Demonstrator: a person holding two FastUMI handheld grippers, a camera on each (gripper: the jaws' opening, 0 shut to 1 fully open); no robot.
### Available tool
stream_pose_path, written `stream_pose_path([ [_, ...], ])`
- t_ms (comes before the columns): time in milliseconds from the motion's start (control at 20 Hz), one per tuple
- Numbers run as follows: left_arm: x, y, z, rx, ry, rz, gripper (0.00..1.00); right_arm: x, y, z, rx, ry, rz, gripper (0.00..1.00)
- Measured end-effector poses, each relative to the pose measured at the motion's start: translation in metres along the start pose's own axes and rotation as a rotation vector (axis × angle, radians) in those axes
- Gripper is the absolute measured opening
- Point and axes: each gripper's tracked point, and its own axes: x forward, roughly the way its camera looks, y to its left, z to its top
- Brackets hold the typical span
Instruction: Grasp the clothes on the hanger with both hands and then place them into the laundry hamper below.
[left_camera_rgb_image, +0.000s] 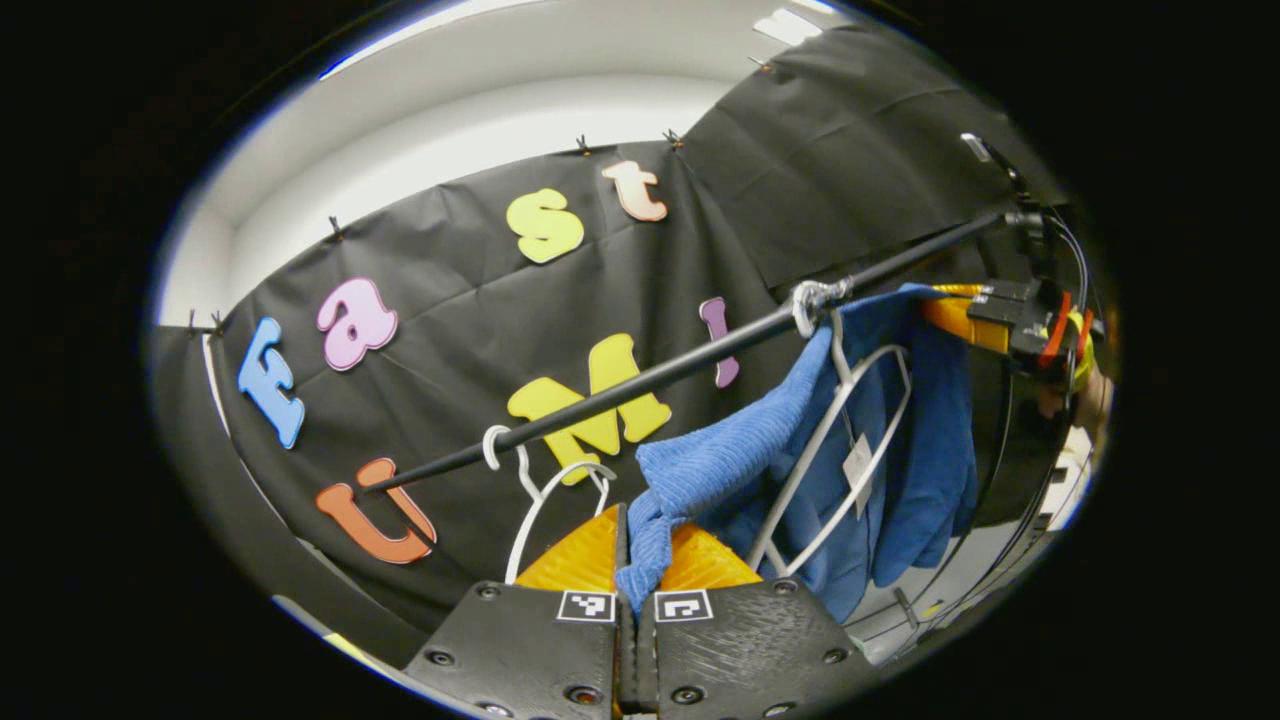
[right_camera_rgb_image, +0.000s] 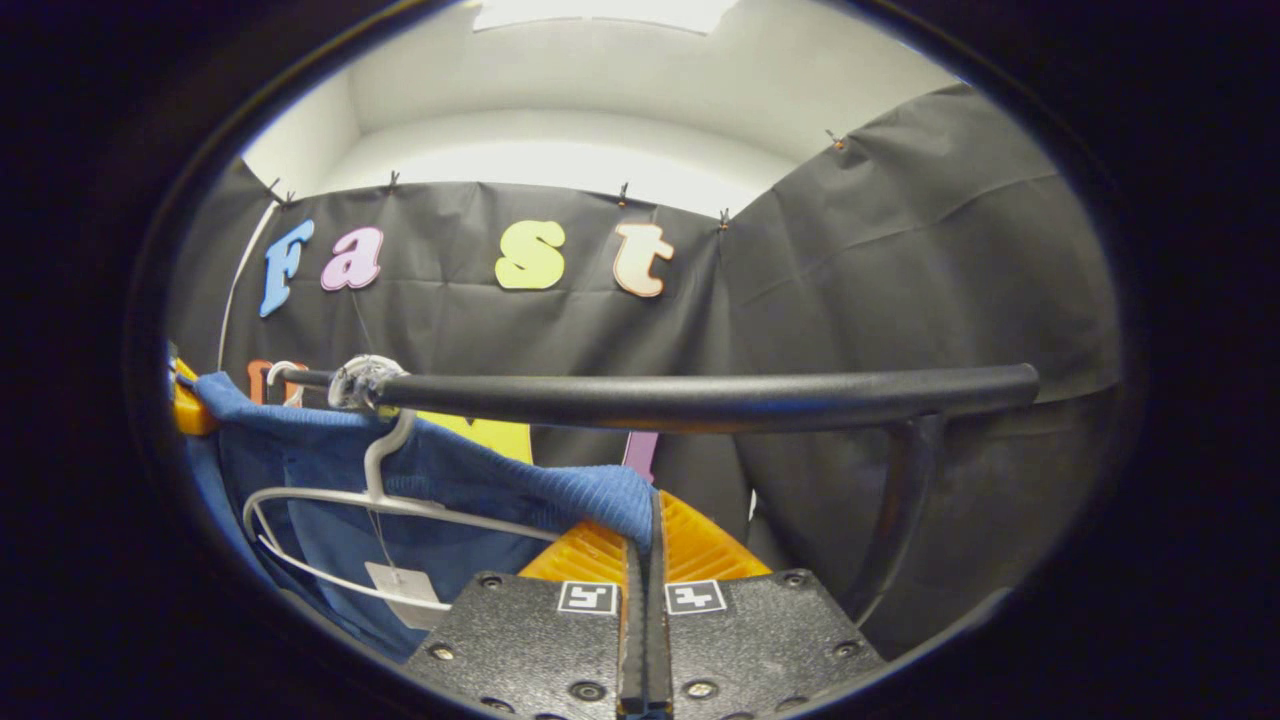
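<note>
My left tongs (left_camera_rgb_image: 633, 560) pinch one corner of the blue ribbed garment (left_camera_rgb_image: 800, 440); my right tongs (right_camera_rgb_image: 645, 550) clamp another. It drapes lengthwise along the black rail (right_camera_rgb_image: 700, 398), over a white hanger (left_camera_rgb_image: 830, 450) whose white tag (right_camera_rgb_image: 400, 582) is unreadable.

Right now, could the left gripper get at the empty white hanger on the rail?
Probably not: the left gripper is shut on the blue garment. The empty white hanger hangs just beyond it, unobstructed.

Black rail (right_camera_rgb_image: 700, 398); empty white hanger (left_camera_rgb_image: 540, 495) hooked on it.
</note>
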Motion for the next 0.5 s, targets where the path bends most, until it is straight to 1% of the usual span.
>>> stream_pose_path([
  [100,0.007,-0.004,-0.015,0.002,0.002,-0.031,0.01,0.005,-0.001,-0.007,0.0,0.016,-0.006,0.05],
  [150,0.013,-0.007,-0.019,-0.013,-0.006,-0.057,0.05,0.009,-0.003,-0.01,0.003,0.025,-0.01,0.05],
  [200,0.017,-0.01,-0.023,-0.03,-0.02,-0.091,0.01,0.012,-0.005,-0.013,0.01,0.034,-0.013,0.05],
  [250,0.024,-0.011,-0.027,-0.044,-0.028,-0.12,0.01,0.015,-0.004,-0.015,0.021,0.041,-0.01,0.05],
  [300,0.029,-0.013,-0.03,-0.051,-0.034,-0.152,0.05,0.019,-0.004,-0.016,0.021,0.046,-0.01,0.04],
  [350,0.035,-0.015,-0.035,-0.046,-0.038,-0.177,0.01,0.02,-0.003,-0.016,0.013,0.042,-0.011,0.05],
  [500,0.042,-0.024,-0.052,-0.024,-0.03,-0.248,0.01,0.026,-0.003,-0.023,-0.017,0.05,-0.021,0.05],
])
